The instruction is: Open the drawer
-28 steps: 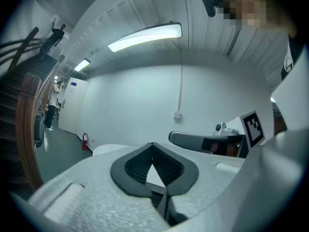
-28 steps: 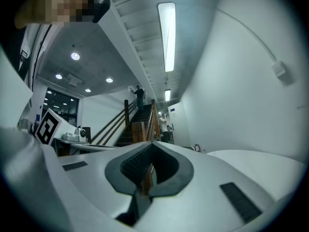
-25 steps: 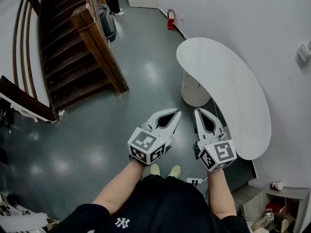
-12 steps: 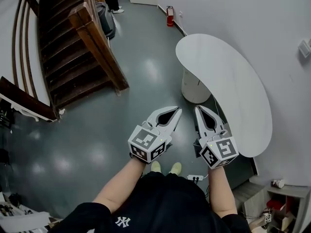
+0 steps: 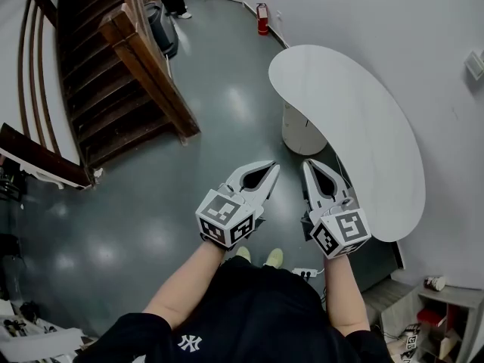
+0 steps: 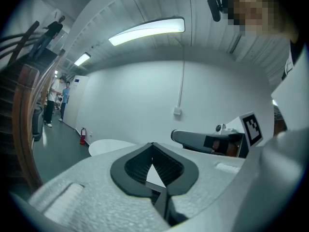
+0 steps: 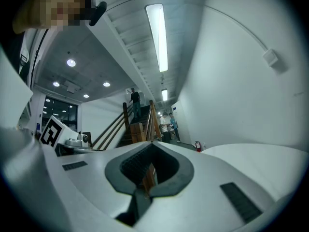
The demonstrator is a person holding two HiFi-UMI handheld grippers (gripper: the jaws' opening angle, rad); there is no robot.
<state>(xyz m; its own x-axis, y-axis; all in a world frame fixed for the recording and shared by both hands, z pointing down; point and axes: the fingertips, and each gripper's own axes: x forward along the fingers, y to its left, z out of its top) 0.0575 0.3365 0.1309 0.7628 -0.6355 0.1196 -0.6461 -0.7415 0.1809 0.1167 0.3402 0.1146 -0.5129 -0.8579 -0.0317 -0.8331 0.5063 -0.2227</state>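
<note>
1. Change noted: against the head view of a second ago, the whole scene sits a little higher in the picture. The fire extinguisher, the white surface and the person's shoe have all shifted by about the same small amount. The two grippers have kept nearly the same station in front of the body.

2. Left gripper: jaws together, tips meeting, as before. Its own view shows only the far wall and the surface through the gap behind the tips. It carries nothing.

3. Right gripper: jaws likewise together and empty. Through its gap only the staircase beyond can be seen. It hangs over the floor, just beside the near edge of the surface and clear of it.

4. The drawer: none can be made out in any view. A dark unit stands under the near end of the surface and a shelf stands at the lower right corner. Whether either has a drawer cannot be told.

5. Bearing on the task: the shift reads as a small adjustment of stance or gaze, not an approach. Neither gripper is near a handle, and both are pinched together. In my judgement the task has not begun. A drawer front must first be brought into view, then one gripper opened to take its handle.
</note>
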